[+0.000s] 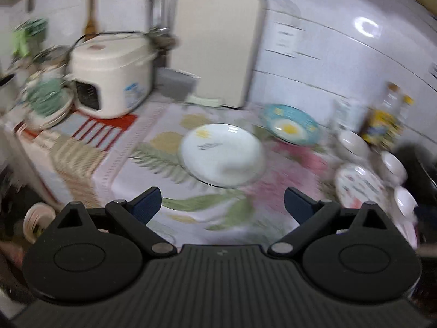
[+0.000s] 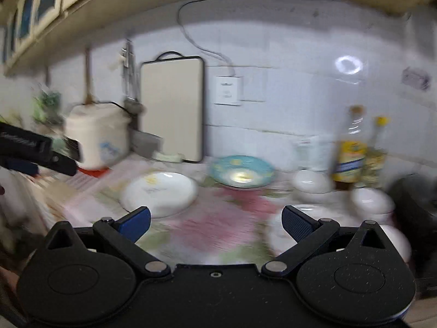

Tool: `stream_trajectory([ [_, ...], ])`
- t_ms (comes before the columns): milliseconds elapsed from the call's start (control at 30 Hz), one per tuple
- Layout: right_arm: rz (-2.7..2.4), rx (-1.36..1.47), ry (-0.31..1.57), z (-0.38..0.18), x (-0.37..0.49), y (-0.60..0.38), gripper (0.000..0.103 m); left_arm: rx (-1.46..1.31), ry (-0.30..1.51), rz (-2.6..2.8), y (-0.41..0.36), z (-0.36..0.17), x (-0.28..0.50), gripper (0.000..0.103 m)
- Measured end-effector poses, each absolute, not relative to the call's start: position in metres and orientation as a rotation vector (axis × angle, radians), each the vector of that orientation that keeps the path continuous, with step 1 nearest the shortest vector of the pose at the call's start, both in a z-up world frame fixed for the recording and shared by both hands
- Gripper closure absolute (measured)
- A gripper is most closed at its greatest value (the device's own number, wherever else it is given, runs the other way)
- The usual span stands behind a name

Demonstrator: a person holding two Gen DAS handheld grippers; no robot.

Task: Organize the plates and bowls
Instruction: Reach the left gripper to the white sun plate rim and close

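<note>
A white plate [image 1: 222, 154] lies on the floral cloth mid-counter, also in the right wrist view [image 2: 159, 192]. A blue plate with yellow marks [image 1: 289, 128] [image 2: 241, 170] lies behind it to the right. A patterned plate [image 1: 360, 188] and several white bowls [image 1: 393, 164] [image 2: 311, 181] sit at the right. My left gripper [image 1: 222, 205] is open and empty, above the cloth just short of the white plate. My right gripper [image 2: 215, 222] is open and empty, above the cloth right of the white plate. The left gripper shows at the far left of the right wrist view [image 2: 41, 151].
A white rice cooker [image 1: 109, 76] [image 2: 98, 139] stands back left beside a stack of dishes [image 1: 49, 104]. A cutting board [image 1: 218, 46] [image 2: 173, 108] leans on the tiled wall. Bottles [image 1: 382, 117] [image 2: 352, 145] stand back right. A dark object [image 2: 412, 205] sits at the right edge.
</note>
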State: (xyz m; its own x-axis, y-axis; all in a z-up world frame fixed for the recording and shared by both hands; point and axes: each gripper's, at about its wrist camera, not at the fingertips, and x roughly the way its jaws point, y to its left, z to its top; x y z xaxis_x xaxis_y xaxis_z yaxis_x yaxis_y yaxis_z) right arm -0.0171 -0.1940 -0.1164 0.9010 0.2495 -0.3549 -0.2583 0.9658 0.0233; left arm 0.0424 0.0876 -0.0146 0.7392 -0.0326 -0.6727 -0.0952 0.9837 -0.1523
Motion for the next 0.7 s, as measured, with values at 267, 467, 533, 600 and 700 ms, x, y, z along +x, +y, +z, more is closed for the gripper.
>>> stream_trajectory([
  [267, 0.456, 0.163, 0.460, -0.150, 0.090, -0.152, 0.000, -0.114, 0.635, 0.203, 0.128, -0.046, 0.096, 0.005],
  [467, 0.461, 0.239, 0.538, -0.182, 0.153, -0.124, 0.000, -0.192, 0.678, 0.148, 0.146, -0.083, 0.146, 0.005],
  [533, 0.463, 0.252, 0.582, -0.193, 0.168, -0.116, 0.000, -0.238, 0.678, 0.144, 0.153, -0.095, 0.158, 0.005],
  [600, 0.448, 0.252, 0.613, -0.204, 0.179, -0.109, 0.000, -0.278, 0.709, 0.153, 0.157, -0.108, 0.173, 0.005],
  [700, 0.436, 0.249, 0.648, -0.221, 0.194, -0.099, 0.000, -0.309, 0.734, 0.128, 0.160, -0.130, 0.192, 0.006],
])
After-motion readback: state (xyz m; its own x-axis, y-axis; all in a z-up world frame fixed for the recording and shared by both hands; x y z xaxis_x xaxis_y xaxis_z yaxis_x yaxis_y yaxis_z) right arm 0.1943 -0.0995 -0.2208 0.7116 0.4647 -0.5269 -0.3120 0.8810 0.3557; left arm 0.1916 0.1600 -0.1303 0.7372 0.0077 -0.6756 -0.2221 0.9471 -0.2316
